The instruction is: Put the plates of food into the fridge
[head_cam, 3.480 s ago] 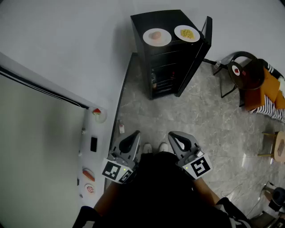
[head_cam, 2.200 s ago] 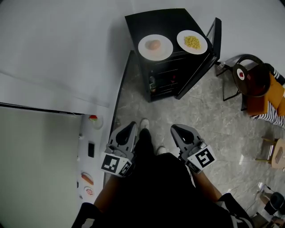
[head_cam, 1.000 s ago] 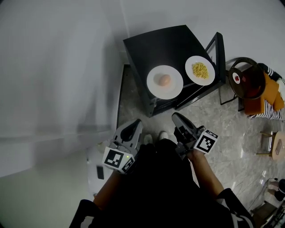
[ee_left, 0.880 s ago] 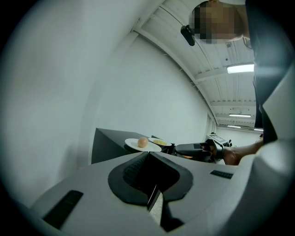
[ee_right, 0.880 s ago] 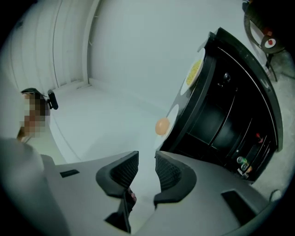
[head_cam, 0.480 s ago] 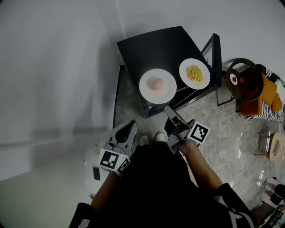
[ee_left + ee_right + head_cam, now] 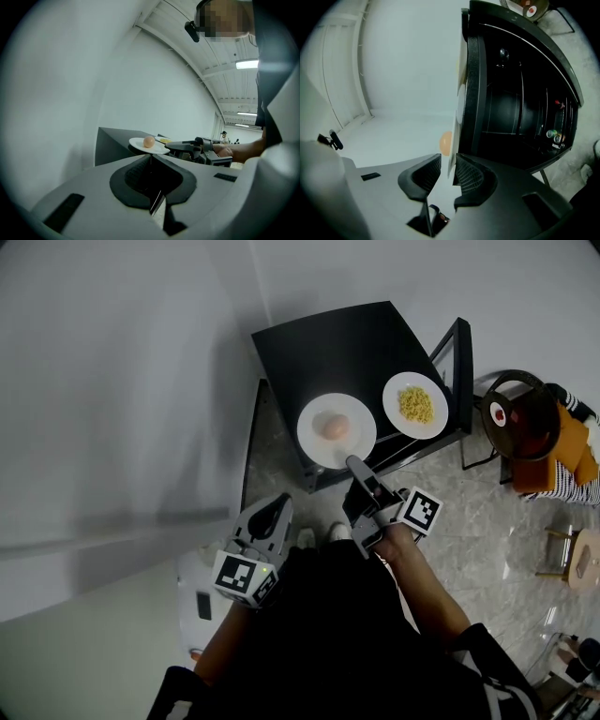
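Observation:
Two white plates stand on top of a small black fridge [image 7: 328,348]: one with a round peach-coloured piece of food [image 7: 335,430], one with yellow food [image 7: 414,405]. My right gripper [image 7: 353,463] reaches to the near rim of the first plate. In the right gripper view that plate's rim [image 7: 461,101] stands edge-on between the open jaws of the right gripper [image 7: 447,161], with a gap on the left side. My left gripper [image 7: 278,505] hangs back by my body, shut and empty. It looks at the same plate [image 7: 149,146] from the side.
The fridge door [image 7: 457,362] stands open to the right; dark shelves with small bottles [image 7: 553,134] show inside. A chair with an orange cushion and a dark round tray [image 7: 520,413] is at the right. A white wall runs along the left.
I have come up close to the fridge. The right gripper has swung forward to the near plate's rim and its jaws have parted around it. The left gripper has stayed low.

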Available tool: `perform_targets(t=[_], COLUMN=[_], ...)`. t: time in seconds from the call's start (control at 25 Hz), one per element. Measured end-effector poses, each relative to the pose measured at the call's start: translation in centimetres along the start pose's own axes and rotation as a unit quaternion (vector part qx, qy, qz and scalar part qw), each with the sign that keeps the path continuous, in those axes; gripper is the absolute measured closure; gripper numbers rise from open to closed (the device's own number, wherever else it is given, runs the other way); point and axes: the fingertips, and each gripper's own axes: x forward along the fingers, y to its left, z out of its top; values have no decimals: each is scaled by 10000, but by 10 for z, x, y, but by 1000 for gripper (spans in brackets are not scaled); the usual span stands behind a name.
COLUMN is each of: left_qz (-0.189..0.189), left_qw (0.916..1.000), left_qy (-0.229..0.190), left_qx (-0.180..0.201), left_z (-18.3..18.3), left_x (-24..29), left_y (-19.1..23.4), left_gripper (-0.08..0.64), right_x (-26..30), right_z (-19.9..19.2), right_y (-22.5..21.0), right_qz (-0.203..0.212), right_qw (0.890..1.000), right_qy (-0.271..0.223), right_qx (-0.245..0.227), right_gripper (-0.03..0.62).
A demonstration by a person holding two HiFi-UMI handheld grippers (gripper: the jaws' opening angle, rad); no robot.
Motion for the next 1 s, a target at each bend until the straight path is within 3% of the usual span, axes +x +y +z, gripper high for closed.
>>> perform_targets(t=[0.4,1.0], left_qz=[222,169], left_qw=[9998,9998], left_qy=[-3,48], left_qx=[-12,17], left_z=[2,-4], left_x=[-4,-2], left_y=[1,-3], left_gripper=[536,537], right_x=[3,-39], right_z=[0,-9], right_y=[-1,5], right_qz=[-46,93], right_qw=[9988,9983], right_qy=[139,333], right_qx=[472,463], right_gripper=[543,545])
